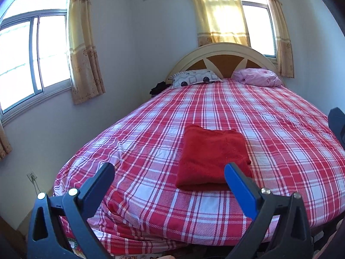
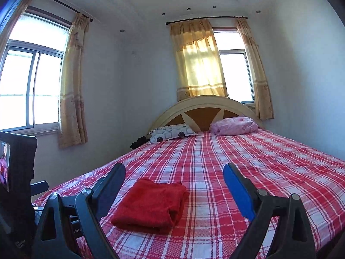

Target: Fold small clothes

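Note:
A red fleece garment lies folded into a neat rectangle on the red-and-white plaid bed. It also shows in the right wrist view, near the bed's front edge. My left gripper is open and empty, held above the bed's near edge, just short of the garment. My right gripper is open and empty, held above the bed with the garment low between its fingers. The right gripper's edge shows at the far right of the left wrist view.
A patterned pillow and a pink bundle lie by the headboard. Windows with yellow curtains are on the left and back walls. A dark device with a screen stands at left.

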A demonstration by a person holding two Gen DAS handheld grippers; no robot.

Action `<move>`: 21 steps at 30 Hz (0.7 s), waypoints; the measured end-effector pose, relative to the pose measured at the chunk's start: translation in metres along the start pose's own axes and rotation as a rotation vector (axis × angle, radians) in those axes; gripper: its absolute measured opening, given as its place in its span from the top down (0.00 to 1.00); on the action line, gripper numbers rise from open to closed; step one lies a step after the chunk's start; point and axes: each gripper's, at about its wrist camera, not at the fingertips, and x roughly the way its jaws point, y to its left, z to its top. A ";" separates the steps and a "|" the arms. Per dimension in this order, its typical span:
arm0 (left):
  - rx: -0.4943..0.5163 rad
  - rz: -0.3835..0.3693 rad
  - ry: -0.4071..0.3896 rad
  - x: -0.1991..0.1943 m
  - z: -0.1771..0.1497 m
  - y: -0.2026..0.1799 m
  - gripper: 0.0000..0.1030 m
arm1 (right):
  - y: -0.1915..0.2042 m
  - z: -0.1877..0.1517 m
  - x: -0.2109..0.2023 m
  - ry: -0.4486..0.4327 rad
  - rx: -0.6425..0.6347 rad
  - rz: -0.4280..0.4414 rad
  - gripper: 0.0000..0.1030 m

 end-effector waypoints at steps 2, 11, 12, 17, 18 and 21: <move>0.001 -0.002 0.003 0.000 -0.001 -0.001 0.00 | 0.000 0.000 -0.001 0.000 0.000 0.001 0.10; 0.004 -0.007 0.005 -0.003 -0.002 -0.006 0.00 | -0.001 0.002 -0.003 0.001 0.002 -0.002 0.10; 0.004 -0.008 0.006 -0.003 -0.002 -0.006 0.00 | -0.001 0.002 -0.003 0.002 0.002 -0.003 0.10; 0.002 -0.007 0.014 -0.003 -0.002 -0.006 0.00 | -0.002 0.001 -0.001 0.016 0.008 -0.005 0.10; 0.000 -0.010 0.019 -0.002 -0.003 -0.006 0.00 | -0.002 0.001 -0.001 0.020 0.011 -0.005 0.10; -0.003 -0.014 0.026 -0.001 -0.003 -0.006 0.00 | -0.003 0.000 0.001 0.027 0.015 -0.008 0.10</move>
